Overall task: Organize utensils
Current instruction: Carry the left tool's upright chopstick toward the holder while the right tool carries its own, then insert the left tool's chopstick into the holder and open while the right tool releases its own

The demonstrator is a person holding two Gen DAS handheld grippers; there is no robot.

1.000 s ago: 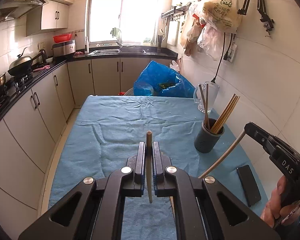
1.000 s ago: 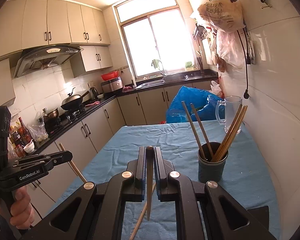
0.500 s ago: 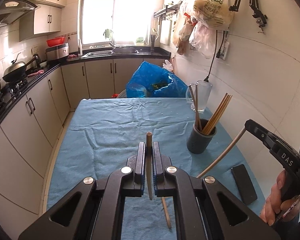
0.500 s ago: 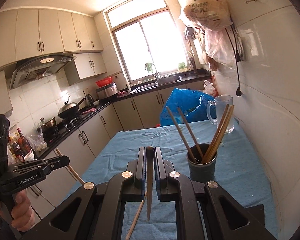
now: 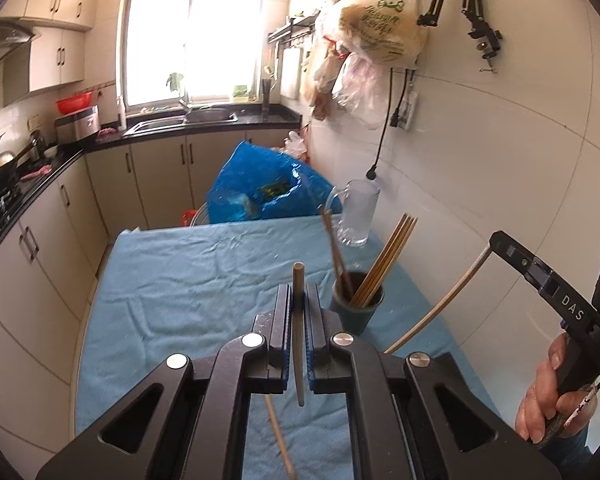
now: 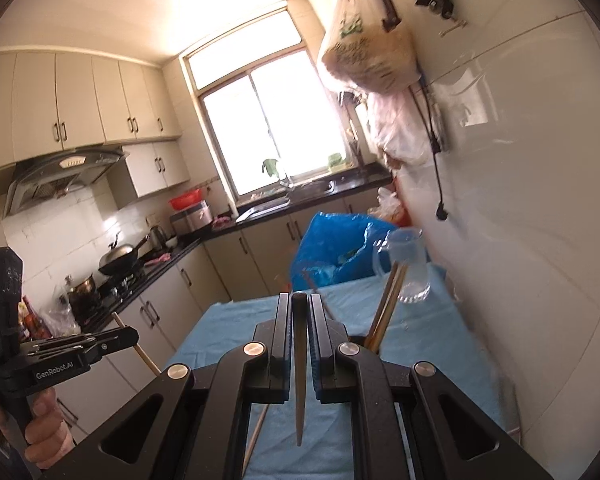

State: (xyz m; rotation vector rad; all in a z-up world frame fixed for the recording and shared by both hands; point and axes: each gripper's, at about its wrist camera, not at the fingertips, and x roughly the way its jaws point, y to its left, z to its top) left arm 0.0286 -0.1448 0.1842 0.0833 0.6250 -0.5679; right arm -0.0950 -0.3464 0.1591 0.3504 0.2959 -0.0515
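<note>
Since a second ago both grippers have come in closer to the cup, and the right one has tipped upward, so its camera now takes in a lot more wall and ceiling and the cup has dropped nearly behind its jaws. The left one has shifted too: the cup (image 5: 357, 305) now sits just right of its jaws instead of off to the side.

The left gripper (image 5: 298, 300) has its jaws clamped on a single chopstick (image 5: 298, 332) that stands upright between the pads, top end poking above them, lower end hanging down between the arms. The right gripper (image 6: 299, 312) is doing the same, jaws squeezed onto a darker, tapered chopstick (image 6: 299, 364) with its point hanging down. In the left view you can also see the right gripper's body out at the edge with its pale chopstick (image 5: 440, 308) slanting down toward the table.

The cup stands on the blue cloth (image 5: 188, 280) near the wall, with a bunch of chopsticks (image 5: 388, 258) already leaning in it. A glass mug (image 5: 358, 212) stands behind it, touching nothing as far as I can tell. One more loose chopstick (image 5: 278, 436) lies on the cloth under the left gripper. A blue bag (image 5: 260, 186) sits past the far end of the table.
</note>
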